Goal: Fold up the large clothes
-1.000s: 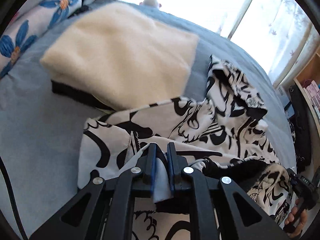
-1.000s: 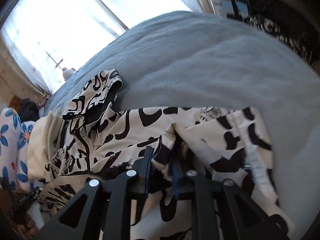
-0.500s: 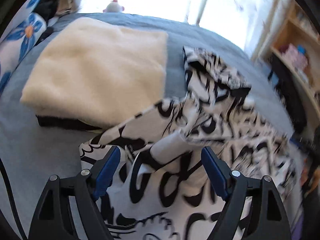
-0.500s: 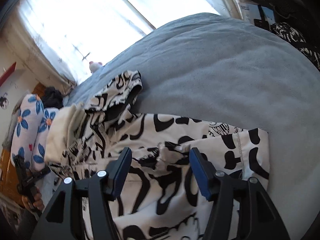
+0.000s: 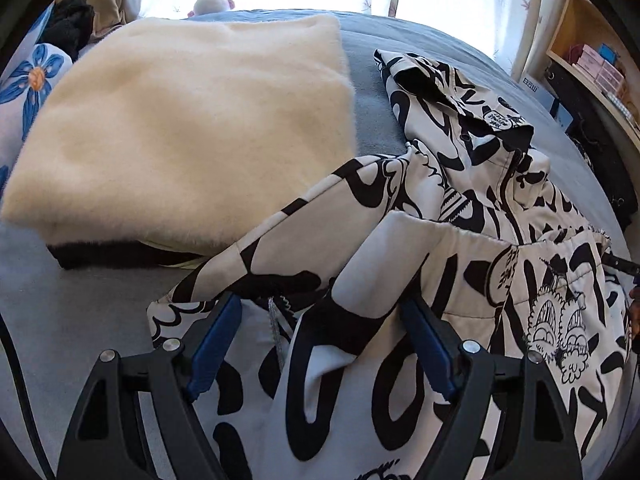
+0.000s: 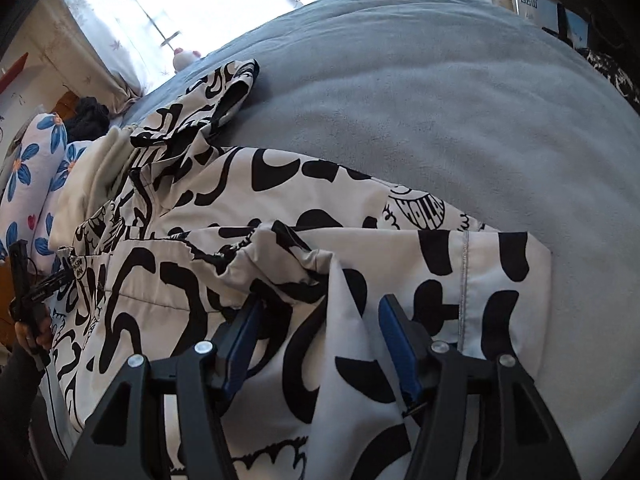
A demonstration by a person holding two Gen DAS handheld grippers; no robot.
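Note:
A large white jacket with black graffiti print (image 5: pixel 460 208) lies crumpled on the grey bed cover (image 5: pixel 368 60). My left gripper (image 5: pixel 320 308) hovers low over its near hem, with a loose fold of the cloth lying between the blue pads (image 5: pixel 218 340). Those jaws are closing but do not press the cloth. In the right wrist view the same jacket (image 6: pixel 280 184) spreads leftward. My right gripper (image 6: pixel 320 308) stands open over a ridge of its fabric near the right corner, gripping nothing.
A folded cream fleece (image 5: pixel 192 112) on a dark layer lies left of the jacket. A blue-flower pillow (image 5: pixel 32 80) and a plush toy (image 5: pixel 210 0) sit at the bed's far side. Shelves (image 5: pixel 592 60) stand right. Bare grey cover (image 6: pixel 420 100) stretches beyond the jacket.
Both grippers were shut on folds of the jacket a second ago; both have let go and opened, sunk toward the bed and rolled. The released cloth now rests slack between the fingers.

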